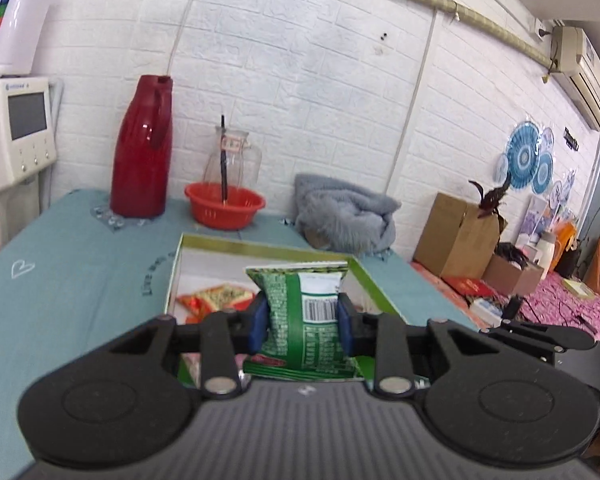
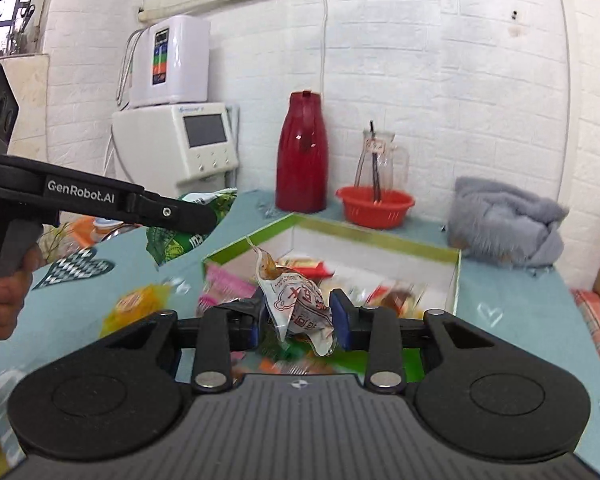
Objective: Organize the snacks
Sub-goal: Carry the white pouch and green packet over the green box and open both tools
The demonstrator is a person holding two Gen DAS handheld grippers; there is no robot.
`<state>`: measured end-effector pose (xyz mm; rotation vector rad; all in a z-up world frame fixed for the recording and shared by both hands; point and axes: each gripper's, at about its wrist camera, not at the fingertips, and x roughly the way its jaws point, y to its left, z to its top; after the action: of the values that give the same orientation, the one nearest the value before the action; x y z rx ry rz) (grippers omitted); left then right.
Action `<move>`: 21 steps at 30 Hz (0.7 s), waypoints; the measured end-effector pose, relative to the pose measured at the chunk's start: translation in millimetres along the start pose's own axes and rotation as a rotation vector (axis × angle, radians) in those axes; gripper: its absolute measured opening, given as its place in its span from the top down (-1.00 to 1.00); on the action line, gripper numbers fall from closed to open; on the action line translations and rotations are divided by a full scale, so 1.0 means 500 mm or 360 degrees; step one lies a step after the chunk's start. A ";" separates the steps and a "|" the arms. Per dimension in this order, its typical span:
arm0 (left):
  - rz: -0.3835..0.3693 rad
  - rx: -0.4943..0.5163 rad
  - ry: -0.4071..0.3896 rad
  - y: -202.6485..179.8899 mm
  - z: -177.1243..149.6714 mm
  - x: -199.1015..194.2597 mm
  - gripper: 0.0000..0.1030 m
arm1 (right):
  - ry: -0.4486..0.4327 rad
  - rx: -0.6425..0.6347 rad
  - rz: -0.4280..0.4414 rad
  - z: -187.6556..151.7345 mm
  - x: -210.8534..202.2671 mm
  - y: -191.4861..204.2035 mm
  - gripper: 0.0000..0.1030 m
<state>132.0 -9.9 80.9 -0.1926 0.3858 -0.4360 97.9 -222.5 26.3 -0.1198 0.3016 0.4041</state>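
My left gripper (image 1: 303,320) is shut on a green snack packet (image 1: 308,312), held upright above the near part of a green-rimmed white box (image 1: 268,246). A red and yellow snack (image 1: 216,298) lies inside the box. My right gripper (image 2: 296,320) is shut on a white and red snack pouch (image 2: 296,304), held over the near edge of the same box (image 2: 380,236), which holds several snacks. The left gripper (image 2: 204,220) with its green packet (image 2: 180,240) shows at the left of the right wrist view. A yellow snack (image 2: 134,306) lies on the table left of the box.
A red thermos (image 1: 142,148), a red basket (image 1: 225,204) with a glass jug (image 1: 236,156) behind it, and a grey fluffy cloth (image 1: 346,216) stand behind the box on the teal tablecloth (image 1: 68,272). Cardboard boxes (image 1: 456,236) are at the right. White machines (image 2: 176,140) stand at the left.
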 end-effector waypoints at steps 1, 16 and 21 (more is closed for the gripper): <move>-0.0006 -0.0016 0.0003 0.003 0.011 0.014 0.39 | -0.0009 0.0002 -0.0018 0.008 0.011 -0.008 -0.14; 0.0155 -0.0060 0.0204 0.082 0.033 0.208 0.39 | 0.0135 0.0145 -0.0138 0.020 0.239 -0.097 -0.15; 0.0245 -0.0050 0.0192 0.100 0.022 0.227 -0.42 | 0.0155 0.0049 -0.0157 0.010 0.270 -0.088 -0.56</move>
<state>250.1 -14.8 41.3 -0.1659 0.5224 -0.2907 235.4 -212.1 -8.5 -0.1237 0.3961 0.2963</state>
